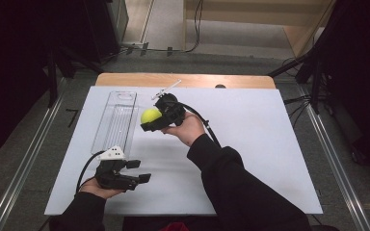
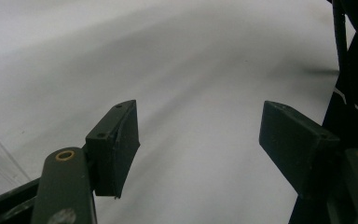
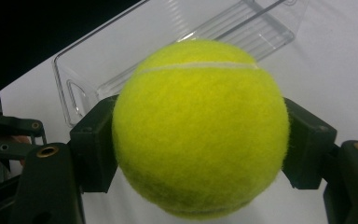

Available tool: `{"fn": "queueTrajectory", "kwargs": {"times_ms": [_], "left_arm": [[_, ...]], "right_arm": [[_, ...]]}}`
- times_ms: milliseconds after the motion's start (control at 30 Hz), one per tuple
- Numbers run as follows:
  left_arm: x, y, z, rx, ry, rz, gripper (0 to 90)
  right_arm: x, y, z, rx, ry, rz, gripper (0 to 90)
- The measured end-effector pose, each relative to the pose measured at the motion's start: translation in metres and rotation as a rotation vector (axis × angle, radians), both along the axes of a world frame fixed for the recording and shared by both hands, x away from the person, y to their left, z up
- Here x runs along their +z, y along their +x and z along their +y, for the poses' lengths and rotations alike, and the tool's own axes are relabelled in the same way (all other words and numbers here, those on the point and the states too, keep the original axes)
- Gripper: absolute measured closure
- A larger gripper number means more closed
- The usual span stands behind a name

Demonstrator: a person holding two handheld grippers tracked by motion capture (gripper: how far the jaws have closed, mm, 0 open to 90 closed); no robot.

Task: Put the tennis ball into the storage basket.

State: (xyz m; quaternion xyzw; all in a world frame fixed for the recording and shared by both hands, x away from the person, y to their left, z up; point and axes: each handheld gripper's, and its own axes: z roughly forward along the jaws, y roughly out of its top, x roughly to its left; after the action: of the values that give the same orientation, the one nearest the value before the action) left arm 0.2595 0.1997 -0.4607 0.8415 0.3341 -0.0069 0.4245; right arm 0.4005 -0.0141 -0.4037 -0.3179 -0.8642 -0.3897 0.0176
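The right tool (image 1: 150,120) grasps a tennis ball (image 3: 200,128) above the tabletop (image 1: 250,144), just beside the clear tray (image 1: 115,120). The left tool (image 1: 137,171) rests released. Letting go early, before it is over the tray, could send the ball rolling away.
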Motion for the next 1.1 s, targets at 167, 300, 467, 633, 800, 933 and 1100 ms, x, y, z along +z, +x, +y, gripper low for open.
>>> {"fn": "queueTrajectory", "kwargs": {"times_ms": [167, 300, 467, 633, 800, 933, 1100], "left_arm": [[0.0, 0.0, 0.0, 0.002, -0.001, 0.002, 29.2], [0.0, 0.001, 0.001, 0.007, -0.002, 0.006, 29.2], [-0.001, 0.001, 0.001, 0.007, -0.004, 0.008, 29.3], [0.0, 0.001, 0.001, 0.004, -0.006, 0.008, 29.2], [0.0, 0.001, 0.001, 0.002, -0.004, 0.005, 29.3], [0.0, 0.0, 0.001, 0.0, -0.006, 0.006, 29.2], [0.0, 0.0, 0.0, -0.003, -0.003, 0.01, 29.2]], "right_arm": [[0.002, 0.003, 0.008, 0.007, -0.004, 0.004, 24.0], [0.002, 0.007, 0.014, 0.011, -0.008, -0.002, 24.0], [0.0, 0.012, 0.023, 0.015, -0.004, 0.009, 24.0], [0.001, 0.014, 0.033, 0.023, 0.003, 0.0, 23.9], [0.002, 0.017, 0.041, 0.028, 0.002, -0.017, 24.0], [0.004, 0.02, 0.046, 0.028, 0.004, -0.014, 23.9], [0.005, 0.024, 0.05, 0.026, 0.017, -0.018, 23.9]]}}
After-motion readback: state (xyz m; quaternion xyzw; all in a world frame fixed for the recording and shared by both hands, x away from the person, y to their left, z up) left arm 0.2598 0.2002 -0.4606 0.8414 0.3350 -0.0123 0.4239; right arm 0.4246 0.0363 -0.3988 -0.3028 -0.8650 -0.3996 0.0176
